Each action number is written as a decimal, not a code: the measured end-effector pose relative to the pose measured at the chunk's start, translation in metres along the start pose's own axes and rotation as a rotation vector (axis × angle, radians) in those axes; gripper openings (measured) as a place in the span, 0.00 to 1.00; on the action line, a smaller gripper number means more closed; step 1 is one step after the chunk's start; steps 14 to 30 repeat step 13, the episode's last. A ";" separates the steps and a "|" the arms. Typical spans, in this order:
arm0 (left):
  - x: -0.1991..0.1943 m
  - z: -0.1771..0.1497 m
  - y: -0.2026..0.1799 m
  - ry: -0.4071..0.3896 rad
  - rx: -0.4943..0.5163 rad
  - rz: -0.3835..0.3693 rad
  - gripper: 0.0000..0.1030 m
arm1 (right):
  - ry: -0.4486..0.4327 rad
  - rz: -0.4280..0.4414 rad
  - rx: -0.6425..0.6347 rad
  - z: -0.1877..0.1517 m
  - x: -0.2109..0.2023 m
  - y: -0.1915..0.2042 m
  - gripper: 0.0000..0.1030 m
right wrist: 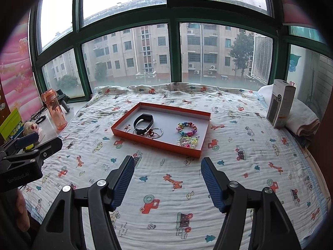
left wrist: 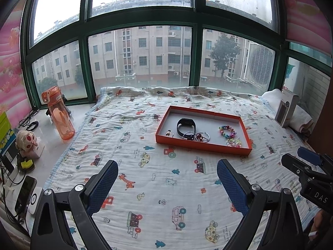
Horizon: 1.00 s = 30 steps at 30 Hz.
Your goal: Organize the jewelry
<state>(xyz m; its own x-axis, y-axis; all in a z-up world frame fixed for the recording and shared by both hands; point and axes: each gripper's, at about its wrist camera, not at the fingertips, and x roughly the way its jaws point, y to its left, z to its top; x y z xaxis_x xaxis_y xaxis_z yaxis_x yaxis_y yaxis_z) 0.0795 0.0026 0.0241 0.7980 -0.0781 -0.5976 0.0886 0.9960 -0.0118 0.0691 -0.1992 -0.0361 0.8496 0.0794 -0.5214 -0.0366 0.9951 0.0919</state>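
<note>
An orange tray (left wrist: 199, 145) (right wrist: 122, 132) lies on the bed blanket. In it are a black wristband (left wrist: 185, 125) (right wrist: 143, 120), silver hoop rings (left wrist: 200, 136) (right wrist: 155, 133), small earrings (left wrist: 169, 133) (right wrist: 127, 128), a colourful bead bracelet (left wrist: 227, 131) (right wrist: 186, 128) and a pale bead bracelet (left wrist: 234, 142) (right wrist: 187, 142). My left gripper (left wrist: 167, 168) is open and empty, above the blanket short of the tray. My right gripper (right wrist: 168, 164) is open and empty, also short of the tray. Each gripper shows at the edge of the other's view.
A cartoon-print blanket (left wrist: 145, 187) covers the bed by a large window. An orange water bottle (left wrist: 59, 114), a small doll (left wrist: 26, 140), cables and a phone (left wrist: 25, 193) are on the left ledge. A white box (right wrist: 283, 104) and folded towel (right wrist: 303, 120) sit at the right.
</note>
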 end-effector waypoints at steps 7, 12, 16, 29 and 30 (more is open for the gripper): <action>0.000 -0.001 -0.001 -0.004 0.004 0.002 1.00 | 0.001 0.002 0.001 -0.001 0.000 0.001 0.71; 0.000 -0.002 -0.003 -0.008 0.011 0.004 1.00 | 0.001 0.001 0.001 0.000 0.000 0.000 0.71; 0.000 -0.002 -0.003 -0.007 0.013 0.000 1.00 | 0.000 0.000 0.001 0.000 0.000 0.000 0.71; 0.000 -0.002 -0.003 -0.007 0.013 0.000 1.00 | 0.000 0.000 0.001 0.000 0.000 0.000 0.71; 0.000 -0.002 -0.003 -0.007 0.013 0.000 1.00 | 0.000 0.000 0.001 0.000 0.000 0.000 0.71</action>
